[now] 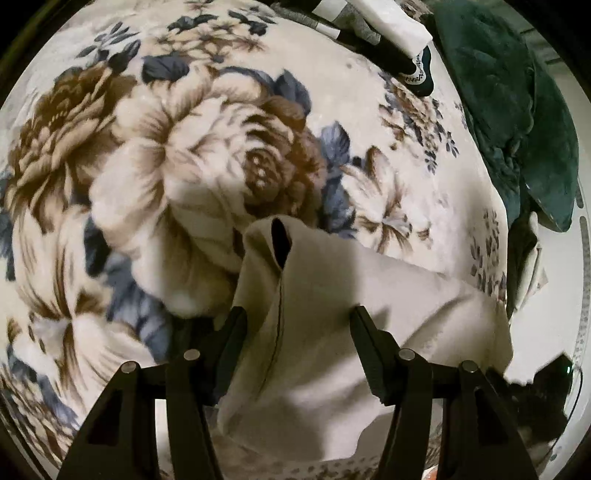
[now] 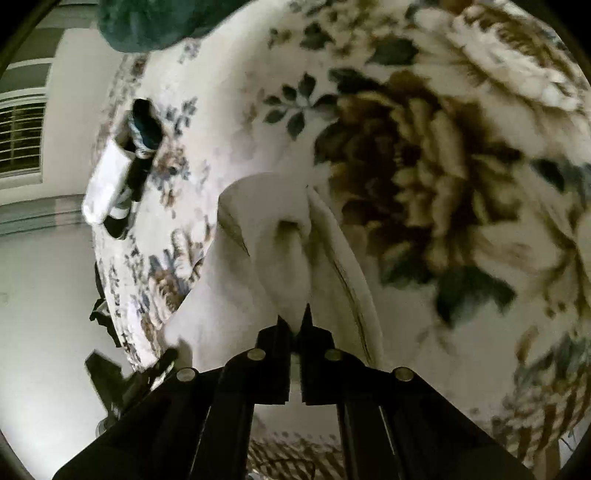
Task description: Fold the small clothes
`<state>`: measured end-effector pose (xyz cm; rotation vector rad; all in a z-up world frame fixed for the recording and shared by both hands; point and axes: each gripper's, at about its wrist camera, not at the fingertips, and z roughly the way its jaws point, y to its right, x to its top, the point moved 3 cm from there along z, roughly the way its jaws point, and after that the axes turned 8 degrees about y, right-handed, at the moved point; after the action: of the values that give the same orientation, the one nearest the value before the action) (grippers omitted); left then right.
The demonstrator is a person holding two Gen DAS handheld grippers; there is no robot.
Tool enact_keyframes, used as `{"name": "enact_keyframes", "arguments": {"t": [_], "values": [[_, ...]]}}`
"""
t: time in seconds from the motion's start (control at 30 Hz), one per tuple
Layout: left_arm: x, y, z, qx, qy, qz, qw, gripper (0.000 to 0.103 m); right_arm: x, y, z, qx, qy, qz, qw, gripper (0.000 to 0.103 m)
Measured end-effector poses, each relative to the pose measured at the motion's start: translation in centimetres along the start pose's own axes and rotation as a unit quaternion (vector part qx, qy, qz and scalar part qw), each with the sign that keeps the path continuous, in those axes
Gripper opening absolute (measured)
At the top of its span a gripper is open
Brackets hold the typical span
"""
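One cream garment (image 1: 325, 354) is in play, lifted off the floral blanket (image 1: 155, 155) and draped between the tools. Nearest the right camera, the right gripper (image 2: 298, 321) is pressed together on a bunched fold of the garment. The left gripper (image 1: 297, 321) is spread, with cloth hanging between its fingers (image 1: 369, 343) but not pinched. The fabric is judged light, soft and limp: it sags freely and would be expected to slump out of any loose hold. A stitched seam and hemmed opening (image 1: 280, 240) are noted; seam or hem is judged the firmest place to grasp. Farther off, a pile of socks (image 1: 391, 33) lies on the blanket; item count possibly several, view blurred. A dark green cloth (image 1: 517, 122) lies beyond.
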<state>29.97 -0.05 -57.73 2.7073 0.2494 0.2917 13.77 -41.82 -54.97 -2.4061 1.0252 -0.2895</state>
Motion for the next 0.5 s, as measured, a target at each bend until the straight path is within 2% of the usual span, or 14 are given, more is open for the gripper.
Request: {"name": "enact_keyframes", "arguments": {"t": [0.07,0.13,0.2,0.23,0.27,0.3,0.33,0.37,0.5], "values": [[0.3,-0.1,-0.1,0.002,0.002,0.003,1.0,0.055,-0.7,1.7,-1.3,-0.023,0.001,0.013,1.0,0.003],[0.4,-0.1,-0.2,-0.001,0.001,0.001,1.0,0.055,-1.6,4.0,-0.9,-0.09,-0.027,0.017,0.995,0.003],[0.6,0.1,-0.5,-0.003,0.002,0.0,1.0,0.055,-2.0,5.1,-0.1,-0.11,-0.061,0.015,0.992,0.003],[0.8,0.2,-0.8,-0.005,0.005,0.004,1.0,0.055,-2.2,5.2,0.1,-0.108,-0.074,0.017,0.991,0.011],[0.8,0.4,-1.0,-0.006,0.007,0.007,0.9999,0.055,-2.2,5.1,0.0,-0.111,-0.08,0.014,0.99,0.023],[0.9,0.5,-1.2,-0.005,0.008,0.01,0.9999,0.055,-2.0,4.8,-0.5,-0.117,-0.074,0.005,0.99,0.03],[1.0,0.6,-1.2,-0.006,0.009,0.011,0.9999,0.055,-1.8,4.3,-1.1,-0.121,-0.062,-0.005,0.991,0.041],[1.2,0.7,-1.3,-0.008,0.011,0.012,0.9998,0.055,-1.4,3.8,-2.1,-0.122,-0.043,-0.015,0.991,0.046],[1.8,1.3,-1.1,-0.009,0.016,0.012,0.9998,0.055,1.0,0.5,-5.6,-0.101,0.052,-0.05,0.992,0.049]]}}
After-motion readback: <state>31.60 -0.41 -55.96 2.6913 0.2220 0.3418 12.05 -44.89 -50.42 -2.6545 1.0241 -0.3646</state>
